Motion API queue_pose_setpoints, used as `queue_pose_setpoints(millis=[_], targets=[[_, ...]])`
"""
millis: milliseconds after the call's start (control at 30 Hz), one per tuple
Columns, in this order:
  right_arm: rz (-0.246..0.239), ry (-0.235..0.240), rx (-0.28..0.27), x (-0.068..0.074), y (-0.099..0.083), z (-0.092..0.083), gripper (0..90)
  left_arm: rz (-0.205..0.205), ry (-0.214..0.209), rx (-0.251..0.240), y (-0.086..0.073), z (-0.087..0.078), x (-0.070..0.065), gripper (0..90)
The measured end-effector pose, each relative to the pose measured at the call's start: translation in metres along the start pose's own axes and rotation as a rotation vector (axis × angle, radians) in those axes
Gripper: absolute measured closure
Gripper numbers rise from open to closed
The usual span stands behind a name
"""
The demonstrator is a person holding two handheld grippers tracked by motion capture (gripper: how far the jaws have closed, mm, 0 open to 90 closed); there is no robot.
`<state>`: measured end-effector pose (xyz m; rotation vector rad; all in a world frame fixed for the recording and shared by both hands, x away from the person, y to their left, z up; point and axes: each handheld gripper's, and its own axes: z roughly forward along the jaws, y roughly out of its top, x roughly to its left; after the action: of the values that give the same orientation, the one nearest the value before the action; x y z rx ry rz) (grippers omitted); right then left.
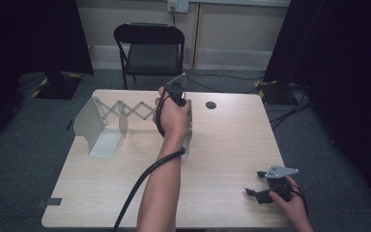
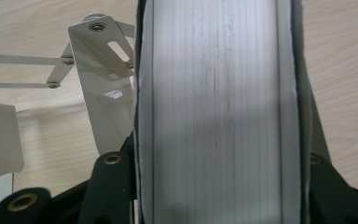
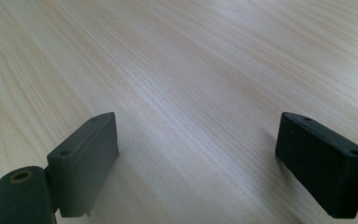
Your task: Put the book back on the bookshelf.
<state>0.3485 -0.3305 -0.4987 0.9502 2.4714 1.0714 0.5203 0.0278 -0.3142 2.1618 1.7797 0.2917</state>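
The wooden surface (image 1: 222,145) takes up the middle of the high view, with an empty folding chair (image 1: 149,48) beyond its far edge at the top of the frame. Across the upper left of the surface stretches a metal expanding bookend rack (image 1: 111,121) — an L-shaped end plate at the left, a zigzag scissor lattice running right toward the centre, and a second end plate under the person's left hand.

The left gripper (image 1: 176,94) sits at upper centre, pointing down onto that right-hand plate (image 2: 214,116). In the left gripper view the plate's pale edge fills the gap between the jaws, which press on both its faces, so the grip looks firm. My guess is the plate is held this way so the rack can be slid wider or narrower along the surface.

The right gripper (image 1: 265,186) rests at the lower right, well apart from the rack — its jaws are spread wide with nothing between them, apparently just waiting.
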Motion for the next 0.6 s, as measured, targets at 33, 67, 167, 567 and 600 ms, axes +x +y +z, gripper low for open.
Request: queue_pose_setpoints(millis=[33,67,167,567,600], targets=[[0.000,0.000,0.000,0.0000,0.0000,0.0000,12.6,0.003,0.000,0.000,0.0000,0.0000,0.0000,51.8],[0.000,0.000,0.000,0.0000,0.0000,0.0000,12.6,0.007,0.000,0.001,-0.0001,0.0000,-0.0001,51.7],[0.000,0.000,0.000,0.0000,0.0000,0.0000,12.6,0.006,0.000,-0.008,-0.0015,0.0000,0.0001,51.3],[0.003,-0.001,-0.001,0.0005,-0.0001,0.0001,12.7,0.042,-0.008,-0.031,-0.0060,-0.0032,0.0012,49.9],[0.001,-0.001,-0.001,0.0004,-0.0001,0.0000,12.7,0.038,-0.010,-0.030,-0.0064,-0.0037,0.0008,49.4]])
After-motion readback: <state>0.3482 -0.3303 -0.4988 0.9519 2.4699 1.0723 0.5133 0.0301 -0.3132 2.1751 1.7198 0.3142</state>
